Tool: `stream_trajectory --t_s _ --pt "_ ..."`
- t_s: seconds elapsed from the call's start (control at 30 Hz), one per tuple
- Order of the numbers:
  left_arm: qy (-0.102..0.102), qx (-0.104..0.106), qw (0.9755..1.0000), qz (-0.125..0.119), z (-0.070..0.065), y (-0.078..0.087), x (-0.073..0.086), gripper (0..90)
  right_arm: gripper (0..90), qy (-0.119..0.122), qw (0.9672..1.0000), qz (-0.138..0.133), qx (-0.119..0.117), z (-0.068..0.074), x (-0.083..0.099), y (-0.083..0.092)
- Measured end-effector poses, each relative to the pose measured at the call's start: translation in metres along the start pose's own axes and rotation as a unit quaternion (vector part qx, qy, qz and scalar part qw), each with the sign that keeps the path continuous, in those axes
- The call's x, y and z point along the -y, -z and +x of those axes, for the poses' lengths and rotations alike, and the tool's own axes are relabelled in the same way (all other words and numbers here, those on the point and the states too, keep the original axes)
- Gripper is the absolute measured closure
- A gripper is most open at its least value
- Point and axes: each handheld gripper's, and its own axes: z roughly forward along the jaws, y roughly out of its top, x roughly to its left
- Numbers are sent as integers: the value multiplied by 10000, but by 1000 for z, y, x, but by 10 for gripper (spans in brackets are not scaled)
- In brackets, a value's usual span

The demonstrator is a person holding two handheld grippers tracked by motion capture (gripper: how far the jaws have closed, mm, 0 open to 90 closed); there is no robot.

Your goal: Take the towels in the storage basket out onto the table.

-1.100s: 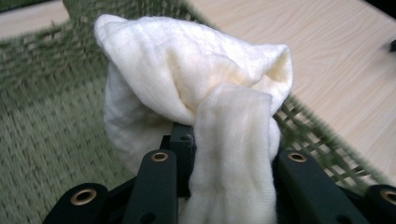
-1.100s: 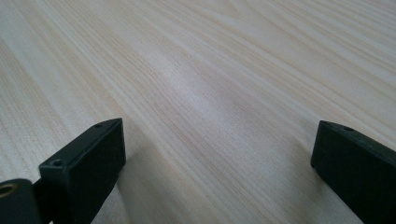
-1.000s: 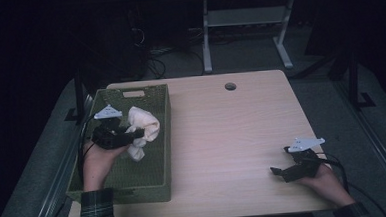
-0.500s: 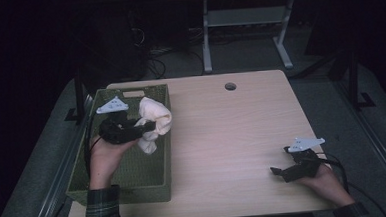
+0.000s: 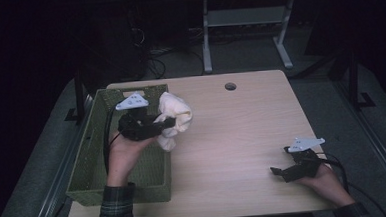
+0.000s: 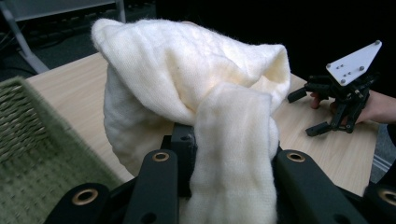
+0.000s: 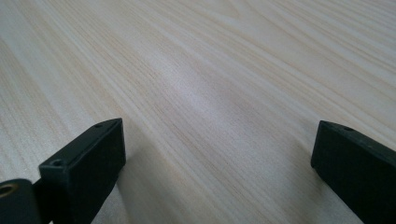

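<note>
**A:** What is in your left gripper [image 5: 165,123]?

**B:** My left gripper's two black jaws squeeze a soft, cream-white bunched-up woolly cloth [image 5: 174,117]. In the left gripper view the cloth [image 6: 196,93] puffs up big above the jaws, and one thick fold hangs down between them.

**A:** Where is the cloth?

**B:** It is up in the air, over the right edge of the green woven basket [image 5: 91,164]. Part of it hangs over the light wooden table [image 5: 232,131]. It does not touch the basket floor. My hand [image 5: 120,152] comes up over the basket, and my checked sleeve [image 5: 115,205] is at the near end of it.

**A:** And your right gripper [image 5: 280,170]?

**B:** Its jaws stand wide apart with nothing between them. In the right gripper view I see bare table wood [image 7: 201,93] between the two black jaws. This gripper sits low by the near right corner of the table, well apart from the cloth. My hand [image 5: 325,181] is behind it.

**A:** Can you see that gripper from the other one?

**B:** Yes. In the left gripper view it [image 6: 310,114] is far off past the cloth, with its grey three-cornered plate [image 6: 355,63] on top.
</note>
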Motion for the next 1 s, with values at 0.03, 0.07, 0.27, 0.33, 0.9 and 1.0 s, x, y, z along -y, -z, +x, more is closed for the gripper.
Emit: stream_trajectory --t_s 0.03,0.07,0.27,0.33,0.9,1.0 --pt "-26 17 10000 -3 -2 -2 -1 694 28 -1 10000 0 0 0 0 0" --pt "-46 42 10000 -1 -5 -5 -3 693 28 -1 10000 1 0 0 0 0" --pt "-107 177 9998 19 -19 -23 -10 694 28 1 10000 -3 2 0 0 0" --pt "-125 217 9997 49 -23 -30 -12 694 28 0 10000 0 1 0 0 0" --pt "-310 609 9976 143 -56 -90 -23 693 27 18 10000 2 -14 0 0 0" --pt "-312 629 9974 160 -60 -99 -22 693 27 18 10000 5 -61 0 -1 0"
